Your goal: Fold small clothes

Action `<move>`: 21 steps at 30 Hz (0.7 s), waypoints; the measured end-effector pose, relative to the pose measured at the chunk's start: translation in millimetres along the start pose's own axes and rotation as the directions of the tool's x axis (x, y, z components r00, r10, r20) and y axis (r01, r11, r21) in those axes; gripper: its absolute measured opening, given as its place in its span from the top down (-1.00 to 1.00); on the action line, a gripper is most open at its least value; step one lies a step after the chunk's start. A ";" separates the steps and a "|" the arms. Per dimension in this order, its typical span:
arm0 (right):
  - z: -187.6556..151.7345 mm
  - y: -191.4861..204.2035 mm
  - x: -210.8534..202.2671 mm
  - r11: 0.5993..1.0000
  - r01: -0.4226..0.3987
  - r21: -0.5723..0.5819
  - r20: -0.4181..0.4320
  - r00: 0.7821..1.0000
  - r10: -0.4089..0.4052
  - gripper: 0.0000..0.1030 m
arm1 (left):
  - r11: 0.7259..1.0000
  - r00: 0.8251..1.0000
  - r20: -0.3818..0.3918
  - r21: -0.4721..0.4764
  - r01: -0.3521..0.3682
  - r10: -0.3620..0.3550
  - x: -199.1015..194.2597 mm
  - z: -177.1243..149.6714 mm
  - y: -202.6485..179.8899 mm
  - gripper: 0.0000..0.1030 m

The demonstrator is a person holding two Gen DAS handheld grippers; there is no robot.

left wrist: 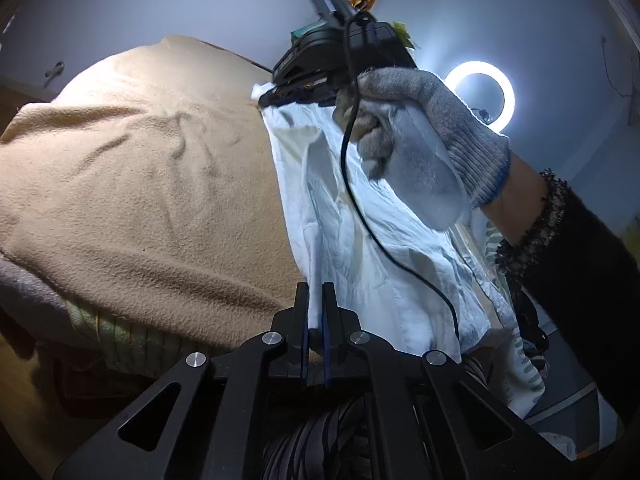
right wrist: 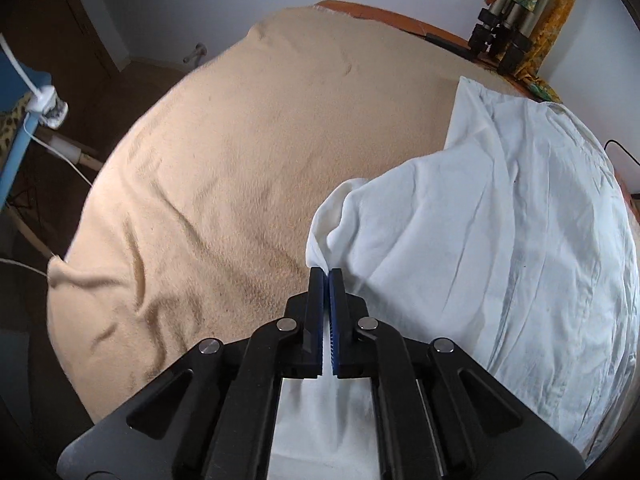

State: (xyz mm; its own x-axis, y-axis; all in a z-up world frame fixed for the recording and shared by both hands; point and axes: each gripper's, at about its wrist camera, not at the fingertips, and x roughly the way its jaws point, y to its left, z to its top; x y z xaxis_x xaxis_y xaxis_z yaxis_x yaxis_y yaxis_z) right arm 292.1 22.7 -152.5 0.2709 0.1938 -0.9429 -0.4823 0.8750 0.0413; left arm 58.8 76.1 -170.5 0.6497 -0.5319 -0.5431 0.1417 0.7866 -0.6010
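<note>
A white garment hangs stretched above a tan fleece blanket that covers the table. My left gripper is shut on the garment's near edge. In the left wrist view the right gripper, held by a grey-gloved hand, is shut on the garment's far edge. In the right wrist view my right gripper is shut on a bunched edge of the white garment, which drapes to the right over the tan blanket.
A lit ring light stands at the back right. A black cable hangs from the right gripper across the cloth. Tripod legs stand at the table's far right. A blue chair and white cables are at the left.
</note>
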 end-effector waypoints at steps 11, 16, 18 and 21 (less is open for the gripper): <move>9.3 -51.8 -6.1 0.984 -0.094 0.149 0.066 0.994 0.085 0.95 | 0.999 0.997 -0.070 0.027 -0.031 0.033 13.5 19.7 11.7 0.94; 15.5 -55.8 -18.1 0.967 -0.229 0.109 0.056 0.973 0.224 0.81 | 0.987 0.982 -0.177 0.153 -0.045 0.072 24.3 41.4 4.4 0.94; 19.5 -58.2 -24.6 0.971 -0.223 0.090 0.063 0.974 0.218 0.43 | 0.975 0.967 -0.234 0.216 -0.052 0.104 29.7 50.6 -0.1 0.94; 25.1 -65.2 -32.8 0.971 -0.228 0.076 0.083 0.972 0.221 0.20 | 0.940 0.944 -0.284 0.335 -0.066 0.168 30.3 66.7 -13.1 0.94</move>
State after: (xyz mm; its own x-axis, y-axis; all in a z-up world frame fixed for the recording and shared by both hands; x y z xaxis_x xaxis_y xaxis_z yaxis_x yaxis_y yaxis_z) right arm 335.6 -29.6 -116.0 0.2257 0.4187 -0.8796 -0.4666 0.8391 0.2797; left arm 126.4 70.6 -140.0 0.4246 -0.4593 -0.7802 0.3403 0.8795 -0.3326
